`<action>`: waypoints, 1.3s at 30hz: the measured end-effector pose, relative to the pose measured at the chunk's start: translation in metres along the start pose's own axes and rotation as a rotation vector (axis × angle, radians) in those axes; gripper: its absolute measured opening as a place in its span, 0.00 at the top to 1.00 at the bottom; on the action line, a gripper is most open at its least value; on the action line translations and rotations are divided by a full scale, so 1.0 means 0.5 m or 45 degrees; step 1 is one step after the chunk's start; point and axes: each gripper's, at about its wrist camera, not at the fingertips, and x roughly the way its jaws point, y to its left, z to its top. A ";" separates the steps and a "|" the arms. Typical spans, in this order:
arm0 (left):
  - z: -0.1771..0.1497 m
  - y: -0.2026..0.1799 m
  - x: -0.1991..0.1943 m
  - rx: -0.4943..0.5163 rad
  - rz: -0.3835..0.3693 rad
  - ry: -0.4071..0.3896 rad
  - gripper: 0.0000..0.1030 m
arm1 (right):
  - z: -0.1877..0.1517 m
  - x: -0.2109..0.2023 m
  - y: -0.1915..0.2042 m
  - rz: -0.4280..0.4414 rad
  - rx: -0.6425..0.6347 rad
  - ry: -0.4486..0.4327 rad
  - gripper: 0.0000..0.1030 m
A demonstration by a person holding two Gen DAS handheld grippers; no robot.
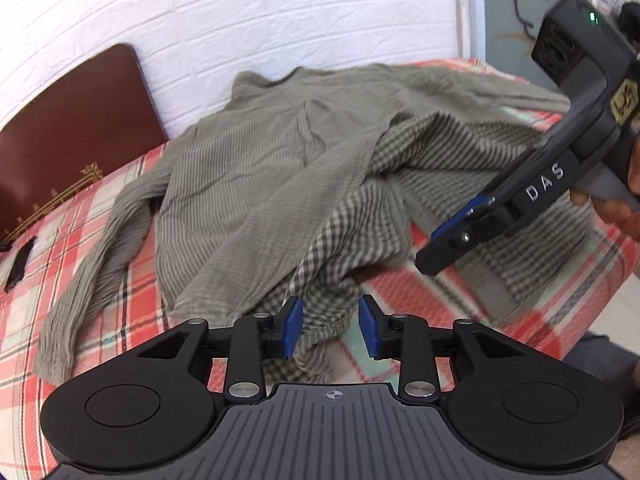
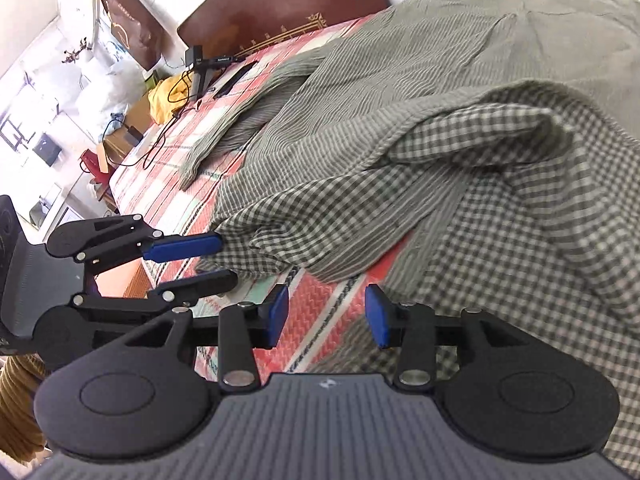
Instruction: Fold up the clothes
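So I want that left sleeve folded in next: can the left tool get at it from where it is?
Probably yes. The sleeve lies flat on the plaid bedspread with nothing over it, left of the open left tool, which sits at the shirt hem.
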 end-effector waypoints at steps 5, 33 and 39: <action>-0.006 0.011 0.034 -0.008 0.010 0.035 0.49 | 0.008 0.032 0.000 0.001 0.014 -0.050 0.55; -0.028 -0.075 -0.015 0.260 -0.145 0.093 0.55 | -0.088 -0.127 -0.045 -0.151 -0.004 -0.071 0.77; -0.026 -0.077 -0.002 0.223 -0.113 0.056 0.67 | -0.081 -0.094 -0.022 -0.165 -0.161 -0.091 0.56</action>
